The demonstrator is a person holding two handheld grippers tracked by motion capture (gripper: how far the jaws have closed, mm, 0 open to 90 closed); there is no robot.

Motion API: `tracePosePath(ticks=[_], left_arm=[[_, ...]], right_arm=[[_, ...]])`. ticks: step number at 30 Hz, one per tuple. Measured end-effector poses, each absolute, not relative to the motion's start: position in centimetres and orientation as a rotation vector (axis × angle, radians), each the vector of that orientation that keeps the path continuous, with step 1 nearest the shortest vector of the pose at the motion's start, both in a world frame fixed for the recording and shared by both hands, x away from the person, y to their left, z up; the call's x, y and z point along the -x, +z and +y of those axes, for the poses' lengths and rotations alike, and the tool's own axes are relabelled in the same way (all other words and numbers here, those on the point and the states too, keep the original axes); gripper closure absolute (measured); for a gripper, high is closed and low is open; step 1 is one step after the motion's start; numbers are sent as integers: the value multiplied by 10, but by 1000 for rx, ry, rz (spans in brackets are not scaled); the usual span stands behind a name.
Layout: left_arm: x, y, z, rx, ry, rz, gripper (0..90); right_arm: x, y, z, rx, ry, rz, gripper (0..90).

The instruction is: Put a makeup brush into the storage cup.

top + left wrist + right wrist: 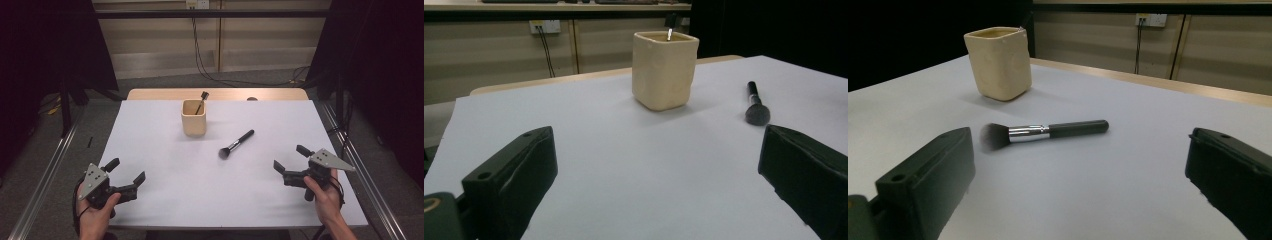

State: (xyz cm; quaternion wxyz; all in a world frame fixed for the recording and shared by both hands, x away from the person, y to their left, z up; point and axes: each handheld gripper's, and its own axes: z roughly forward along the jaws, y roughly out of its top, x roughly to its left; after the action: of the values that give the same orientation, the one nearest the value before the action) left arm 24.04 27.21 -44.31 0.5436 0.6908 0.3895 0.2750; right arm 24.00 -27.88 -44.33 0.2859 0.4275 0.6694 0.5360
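Note:
A cream square cup (194, 117) (665, 69) (998, 62) stands upright at the table's far middle, with a thin brush (201, 102) leaning inside it. A makeup brush (236, 143) (755, 104) (1043, 132) with a black handle and dark bristles lies flat to the cup's near right. My left gripper (129, 171) (654, 185) rests open at the near left corner, nothing between its jaws. At the near right my right gripper (291, 158) (1078, 180) is open too, aimed toward the makeup brush and well short of it.
The white table sheet (170, 165) covers a wooden tabletop whose far edge (150, 94) shows. Metal rails (45, 175) run along both sides. Cables (200, 55) hang down the back wall. A small dark object (252, 99) lies at the far edge.

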Motion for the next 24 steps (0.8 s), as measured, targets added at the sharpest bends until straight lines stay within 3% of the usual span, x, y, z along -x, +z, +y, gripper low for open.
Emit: tracePosePath(ticks=[24], left_arm=[[-242, -442, 272, -1632, 650, 925, 24]], right_arm=[[-297, -425, -263, -1099, 1410, 1828, 0]])
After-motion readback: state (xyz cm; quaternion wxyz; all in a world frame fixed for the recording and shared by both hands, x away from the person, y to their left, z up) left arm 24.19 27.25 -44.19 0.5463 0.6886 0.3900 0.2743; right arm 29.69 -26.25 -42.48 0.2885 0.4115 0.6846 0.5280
